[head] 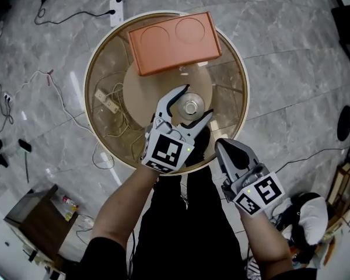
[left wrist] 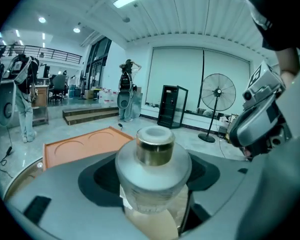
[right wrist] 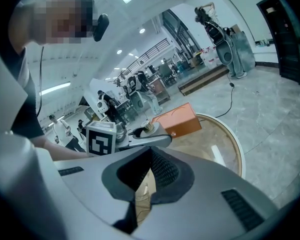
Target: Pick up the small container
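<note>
The small container [head: 192, 107], a clear jar with a metal cap, sits between the jaws of my left gripper [head: 197, 102], which is shut on it over the near part of the round glass table [head: 105, 69]. In the left gripper view the container [left wrist: 153, 149] fills the middle, clamped by the left gripper [left wrist: 153, 184] on both sides. My right gripper [head: 221, 144] hangs to the right at the table's near edge, shut and holding nothing. In the right gripper view its pads [right wrist: 162, 171] meet, and the left gripper [right wrist: 140, 136] with the container shows beyond them.
An orange tray [head: 174, 41] with two round hollows lies on the far side of the table, also seen from the left gripper [left wrist: 82, 146]. A power strip [head: 115, 11] and cables lie on the marble floor. A standing fan [left wrist: 217, 96] stands far off.
</note>
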Motion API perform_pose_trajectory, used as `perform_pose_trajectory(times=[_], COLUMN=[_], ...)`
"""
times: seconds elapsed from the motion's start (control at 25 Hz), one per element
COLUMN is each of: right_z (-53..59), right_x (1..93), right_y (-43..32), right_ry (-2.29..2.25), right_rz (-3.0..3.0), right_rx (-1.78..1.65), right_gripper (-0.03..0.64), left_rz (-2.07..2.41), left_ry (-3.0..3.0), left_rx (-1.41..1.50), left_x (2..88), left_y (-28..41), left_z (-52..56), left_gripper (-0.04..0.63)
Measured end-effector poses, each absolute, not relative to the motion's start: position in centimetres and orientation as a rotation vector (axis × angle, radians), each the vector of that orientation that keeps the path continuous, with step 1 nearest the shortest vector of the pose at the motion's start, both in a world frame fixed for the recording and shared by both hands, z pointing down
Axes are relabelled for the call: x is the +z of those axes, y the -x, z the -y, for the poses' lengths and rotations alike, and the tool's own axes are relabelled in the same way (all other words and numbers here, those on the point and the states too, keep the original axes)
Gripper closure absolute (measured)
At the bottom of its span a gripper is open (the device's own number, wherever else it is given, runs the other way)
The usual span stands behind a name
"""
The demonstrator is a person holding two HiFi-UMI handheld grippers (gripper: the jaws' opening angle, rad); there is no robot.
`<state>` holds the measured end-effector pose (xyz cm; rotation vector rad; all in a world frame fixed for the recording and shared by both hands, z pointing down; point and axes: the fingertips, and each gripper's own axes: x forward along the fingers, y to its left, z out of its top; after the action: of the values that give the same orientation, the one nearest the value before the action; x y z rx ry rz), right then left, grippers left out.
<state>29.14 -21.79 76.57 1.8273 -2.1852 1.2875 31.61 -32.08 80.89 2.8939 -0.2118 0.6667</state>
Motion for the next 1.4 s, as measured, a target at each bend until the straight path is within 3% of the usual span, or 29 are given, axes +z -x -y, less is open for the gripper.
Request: perform_pose_trajectory(times=[0.72, 1.4], right_z=[22.0, 18.5], right_x=[46.4, 36.5], right_y=[-17.8, -12.7], right_ry=[-1.929, -1.898], right_rz=[2.325, 2.431], right_rx=[0.924, 0.801], right_gripper=[0.603, 0.603], left_rz=[0.344, 0.448], left_ry=[-2.918, -2.899], left_rx=[0.657, 0.598], left_x=[49.1, 39.0], left_y=[-13.9, -7.4], left_z=[28.2, 23.3], left_gripper=[0.249, 0.249])
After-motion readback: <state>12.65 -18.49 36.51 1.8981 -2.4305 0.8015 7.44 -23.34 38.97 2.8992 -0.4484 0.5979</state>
